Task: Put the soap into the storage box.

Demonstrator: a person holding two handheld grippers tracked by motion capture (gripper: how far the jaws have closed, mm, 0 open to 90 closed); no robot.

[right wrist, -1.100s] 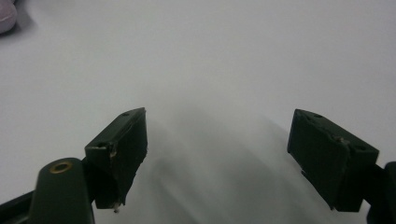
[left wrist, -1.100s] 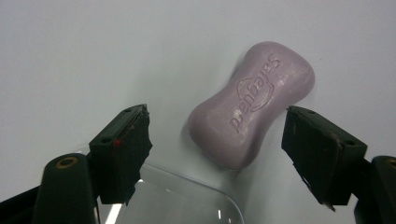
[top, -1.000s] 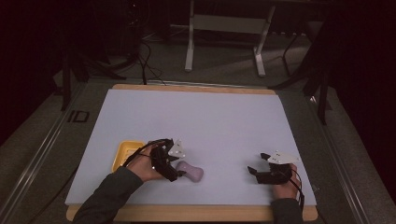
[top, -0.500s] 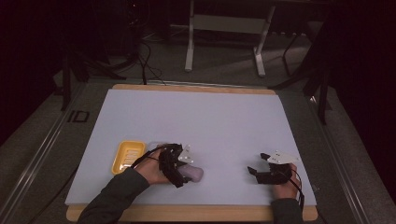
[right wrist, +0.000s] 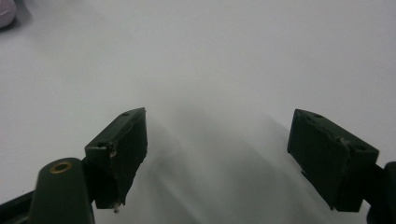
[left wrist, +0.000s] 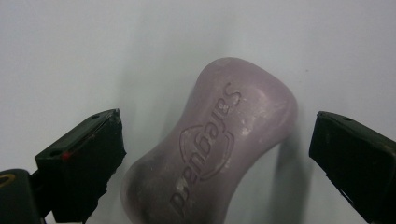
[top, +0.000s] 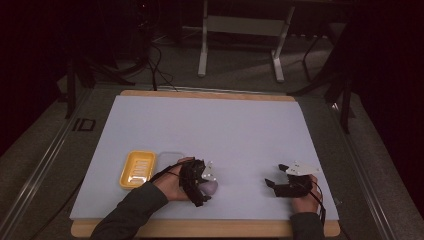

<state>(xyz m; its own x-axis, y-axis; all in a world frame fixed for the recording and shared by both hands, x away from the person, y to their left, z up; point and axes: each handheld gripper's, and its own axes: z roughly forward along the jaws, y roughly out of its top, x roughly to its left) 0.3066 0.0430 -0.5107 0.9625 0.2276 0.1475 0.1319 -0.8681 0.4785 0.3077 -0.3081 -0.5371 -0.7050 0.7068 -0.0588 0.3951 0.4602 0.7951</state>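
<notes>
My left tongs (left wrist: 210, 154) are wide open straddling the lilac Safeguard soap bar (left wrist: 215, 149); next I squeeze. Right tongs (right wrist: 219, 158) open, empty.

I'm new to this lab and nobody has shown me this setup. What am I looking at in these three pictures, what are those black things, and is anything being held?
No robot here: a person sits at a table covered in white and holds a hand-operated gripper in each hand. The high view looks down from above; the other two pictures come from small cameras riding on the grippers, looking out along their two black jaws.

The left gripper is over a lilac soap bar that lies flat on the table. In the left gripper view its jaws stand wide on either side of the bar with gaps showing, so the soap is bracketed, not gripped. The right gripper rests near the table's front edge with its jaws open and nothing between them.

Left of the soap lies a yellow soap dish, and beside it what looks like a clear lid.
</notes>
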